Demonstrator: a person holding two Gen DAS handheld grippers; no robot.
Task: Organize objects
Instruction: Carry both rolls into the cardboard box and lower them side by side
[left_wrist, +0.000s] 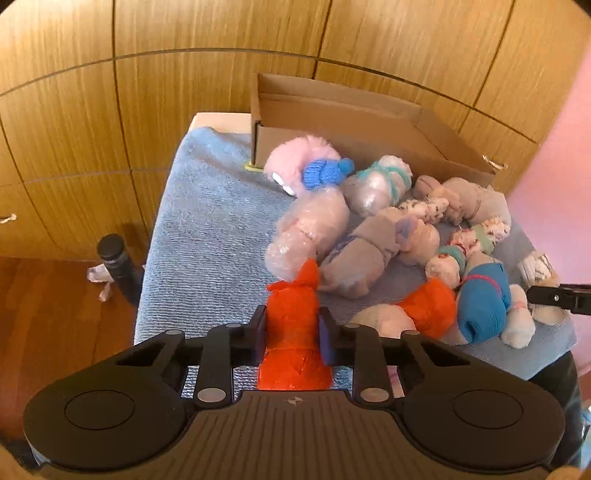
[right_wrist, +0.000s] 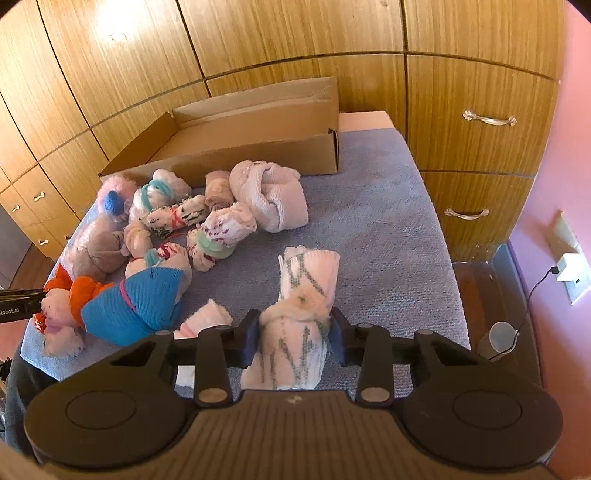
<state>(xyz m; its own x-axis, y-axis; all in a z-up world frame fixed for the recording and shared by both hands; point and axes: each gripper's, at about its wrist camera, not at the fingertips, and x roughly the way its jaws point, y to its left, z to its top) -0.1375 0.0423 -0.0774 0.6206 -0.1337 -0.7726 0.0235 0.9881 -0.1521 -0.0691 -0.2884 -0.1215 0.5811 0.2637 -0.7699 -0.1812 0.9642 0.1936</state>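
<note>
- While your left gripper (left_wrist: 292, 334) is clamped on an orange sock bundle (left_wrist: 293, 325), its pads press both sides of the roll, which sits at the near edge of the blue towel (left_wrist: 207, 221).
- Your right gripper (right_wrist: 293, 332) is clamped on a white sock bundle with grey-green markings (right_wrist: 306, 295); that roll lies on the towel (right_wrist: 369, 221) well in front of the cardboard box (right_wrist: 258, 147), apart from the main heap.
- Between the box (left_wrist: 351, 122) and your grippers lies the heap of rolled socks: a fluffy pink bundle with a blue knitted knot (left_wrist: 303, 162) just beside the box's near wall, a shiny pale one tied in teal (left_wrist: 380, 181) next to it, and beige and patterned rolls closer to you.
- A blue sock bundle (left_wrist: 484, 302) and a second orange one (left_wrist: 428, 306) touch each other at the near side of the heap, farthest from the box.
- A folded white towel roll (right_wrist: 269, 192) rests just in front of the box, at the right end of the heap.
- From what shows of the box's floor, nothing lies in it.
- Behind the box stands the wooden wardrobe (right_wrist: 295, 44).
</note>
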